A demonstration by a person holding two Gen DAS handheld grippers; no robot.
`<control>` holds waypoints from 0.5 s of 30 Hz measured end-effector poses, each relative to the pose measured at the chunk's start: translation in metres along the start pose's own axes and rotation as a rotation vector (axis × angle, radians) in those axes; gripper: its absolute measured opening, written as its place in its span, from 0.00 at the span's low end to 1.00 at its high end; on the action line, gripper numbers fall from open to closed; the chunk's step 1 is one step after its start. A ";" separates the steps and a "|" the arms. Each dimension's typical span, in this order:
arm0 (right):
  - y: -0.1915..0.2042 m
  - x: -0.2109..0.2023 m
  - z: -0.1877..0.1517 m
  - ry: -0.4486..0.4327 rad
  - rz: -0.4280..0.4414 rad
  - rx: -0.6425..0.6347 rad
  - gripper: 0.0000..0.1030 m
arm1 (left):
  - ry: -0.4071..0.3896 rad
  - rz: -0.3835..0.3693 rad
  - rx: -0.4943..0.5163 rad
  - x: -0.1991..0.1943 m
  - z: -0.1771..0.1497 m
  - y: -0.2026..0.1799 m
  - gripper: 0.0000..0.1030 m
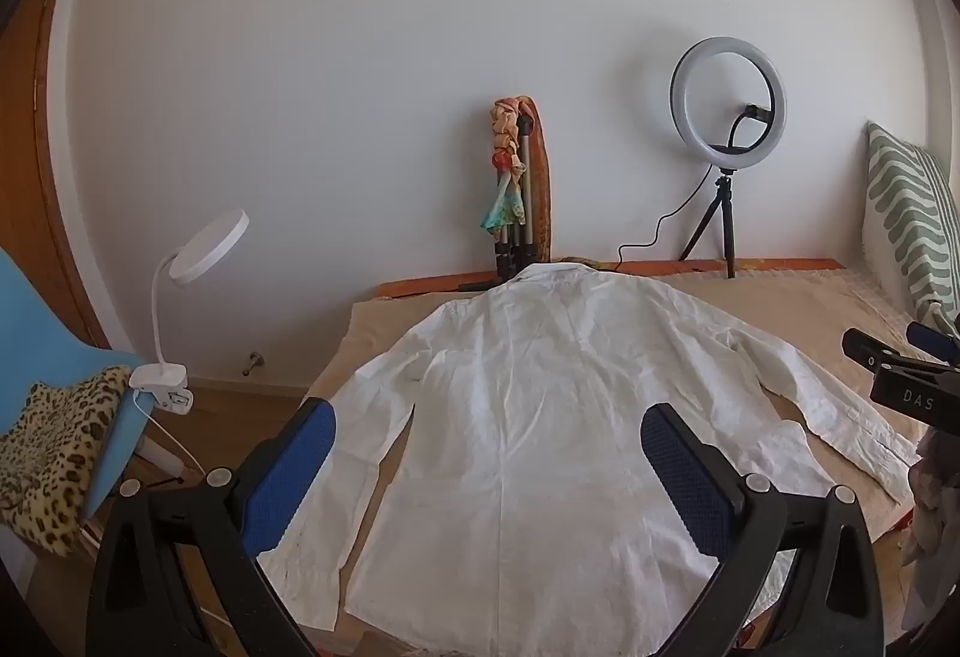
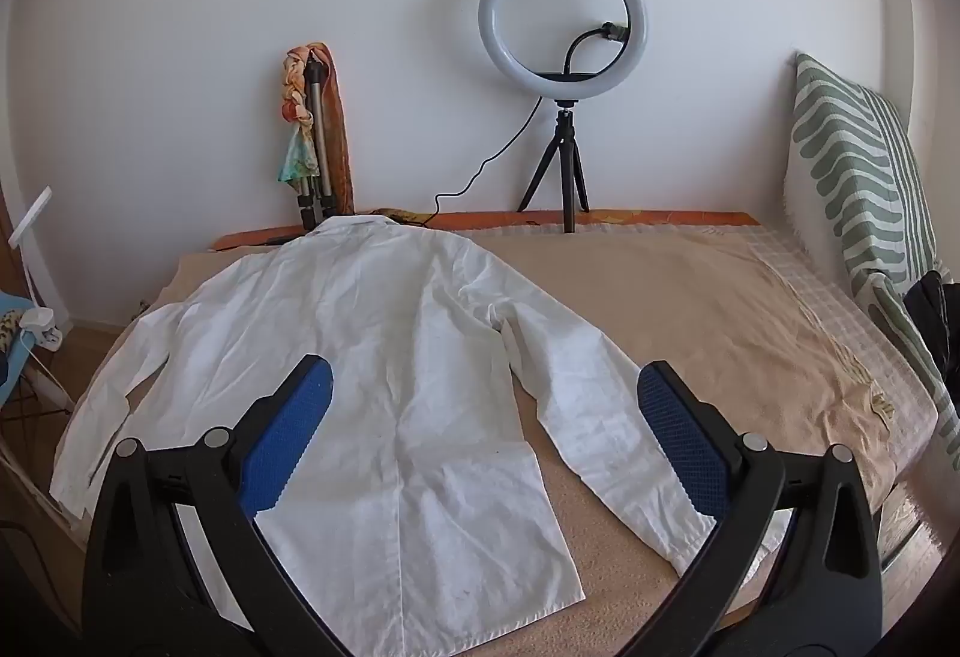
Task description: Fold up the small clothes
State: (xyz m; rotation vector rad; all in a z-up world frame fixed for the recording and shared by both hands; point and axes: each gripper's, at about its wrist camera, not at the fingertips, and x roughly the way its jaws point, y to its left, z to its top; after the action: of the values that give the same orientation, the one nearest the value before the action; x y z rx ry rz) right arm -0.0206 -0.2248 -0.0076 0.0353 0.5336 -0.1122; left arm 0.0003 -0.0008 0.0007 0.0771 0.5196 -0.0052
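Note:
A white long-sleeved shirt (image 1: 516,417) lies flat, back side up, on a beige blanket (image 1: 840,309), collar at the far end and both sleeves spread out. It also shows in the right wrist view (image 2: 372,357). My left gripper (image 1: 486,447) is open and empty, above the shirt's lower body. My right gripper (image 2: 480,417) is open and empty, above the shirt's lower right part and right sleeve (image 2: 606,429). The right gripper also shows at the right edge of the left wrist view (image 1: 912,375).
A ring light on a small tripod (image 2: 564,75) and a folded tripod with a colourful scarf (image 2: 312,129) stand by the far wall. A green-patterned pillow (image 2: 858,177) leans at right. A blue chair with leopard fabric (image 1: 54,417) and a white clip lamp (image 1: 180,309) stand at left.

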 end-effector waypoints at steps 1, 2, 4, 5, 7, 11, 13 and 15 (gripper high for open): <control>0.000 0.000 0.000 0.001 0.001 0.000 1.00 | -0.004 0.001 -0.001 0.000 0.001 0.000 1.00; 0.000 0.000 -0.001 0.003 0.003 0.000 1.00 | -0.004 0.001 -0.004 0.000 0.001 0.000 1.00; 0.000 0.000 -0.001 0.007 0.003 -0.002 1.00 | -0.005 -0.004 -0.010 0.001 -0.002 0.002 1.00; 0.000 0.000 -0.002 0.007 0.002 -0.003 1.00 | -0.002 -0.006 -0.013 0.002 -0.002 0.002 1.00; 0.001 0.002 -0.003 0.007 -0.003 -0.011 1.00 | 0.000 -0.007 -0.015 0.005 -0.002 0.002 1.00; -0.003 0.006 -0.002 0.004 -0.006 -0.003 1.00 | -0.003 -0.004 -0.018 0.000 -0.002 0.003 1.00; -0.002 0.002 -0.006 0.001 -0.005 -0.007 1.00 | -0.002 0.001 -0.020 0.001 -0.003 0.003 1.00; 0.000 0.001 -0.005 0.001 -0.005 -0.007 1.00 | -0.001 0.006 -0.021 0.002 -0.003 0.003 1.00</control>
State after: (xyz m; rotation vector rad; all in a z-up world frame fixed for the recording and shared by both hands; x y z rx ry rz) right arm -0.0221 -0.2246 -0.0129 0.0275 0.5346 -0.1153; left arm 0.0005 0.0023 -0.0031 0.0579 0.5186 0.0057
